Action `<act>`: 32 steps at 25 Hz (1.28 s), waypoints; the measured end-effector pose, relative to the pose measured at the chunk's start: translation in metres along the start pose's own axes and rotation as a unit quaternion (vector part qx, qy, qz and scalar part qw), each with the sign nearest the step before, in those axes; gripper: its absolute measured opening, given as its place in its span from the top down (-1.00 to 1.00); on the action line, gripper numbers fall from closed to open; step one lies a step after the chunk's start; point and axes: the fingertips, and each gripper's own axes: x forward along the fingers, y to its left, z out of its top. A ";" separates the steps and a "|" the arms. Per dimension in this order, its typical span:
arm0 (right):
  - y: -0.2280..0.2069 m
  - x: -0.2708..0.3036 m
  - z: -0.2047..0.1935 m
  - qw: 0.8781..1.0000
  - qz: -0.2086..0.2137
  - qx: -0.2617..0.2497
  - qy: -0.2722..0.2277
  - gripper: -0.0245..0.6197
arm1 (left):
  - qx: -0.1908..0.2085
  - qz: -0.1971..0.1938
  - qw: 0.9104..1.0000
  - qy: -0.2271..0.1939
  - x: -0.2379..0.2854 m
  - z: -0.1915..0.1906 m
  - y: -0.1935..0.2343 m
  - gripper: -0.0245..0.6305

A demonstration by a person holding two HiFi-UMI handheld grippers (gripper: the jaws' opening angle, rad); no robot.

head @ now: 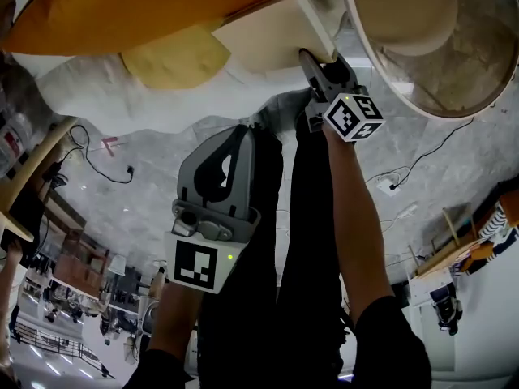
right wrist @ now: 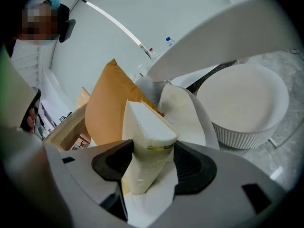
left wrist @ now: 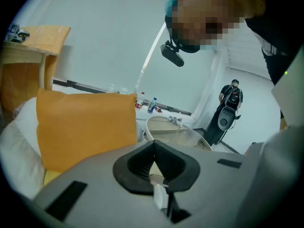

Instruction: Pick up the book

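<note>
Book position: cream book (right wrist: 149, 127) upright between the jaws of the right gripper (right wrist: 153, 158), spine end toward the camera, page block rising past the pads.
Book, head view: pale slab (head: 272, 31) just under the orange pillow (head: 146, 6), right gripper (head: 316, 63) reaching in at its near corner.
Right gripper state: closed onto the book, one black pad against each cover; jaws fairly wide because of the book's thickness.
Left gripper state: jaws together, tips meeting in a point (left wrist: 153, 146); nothing gripped. Only a cream sliver shows through the small gap below the tips, too little to identify.
Left gripper place: low in the head view (head: 246, 132), well apart from the book, its tips toward the white sheet (head: 122, 96).
Marker cubes: one on the right gripper (head: 353, 117), one on the left (head: 195, 264), both facing the head camera.
Pillow: orange, behind the book in the right gripper view (right wrist: 107, 108); fills the left of the left gripper view (left wrist: 85, 127).
Yellow pad (head: 174, 55): under the pillow, beside the book.
White sheet, right gripper view: folds (right wrist: 185, 108) directly behind and under the book.
Round table (head: 438, 47): just beside the right gripper; ribbed white base visible in the right gripper view (right wrist: 247, 122).
</note>
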 end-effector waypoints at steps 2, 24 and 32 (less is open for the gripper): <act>0.006 -0.002 0.001 1.000 -0.005 -0.010 -0.001 0.08 | 0.001 0.003 1.000 0.000 -0.006 -0.002 0.003 0.90; 0.059 -0.023 0.018 0.990 -0.054 -0.131 0.011 0.23 | -0.037 0.041 0.998 -0.029 -0.060 -0.002 0.022 0.90; 0.080 -0.036 0.018 0.984 -0.067 -0.163 0.024 0.24 | -0.049 0.053 0.996 -0.047 -0.081 0.003 0.030 0.90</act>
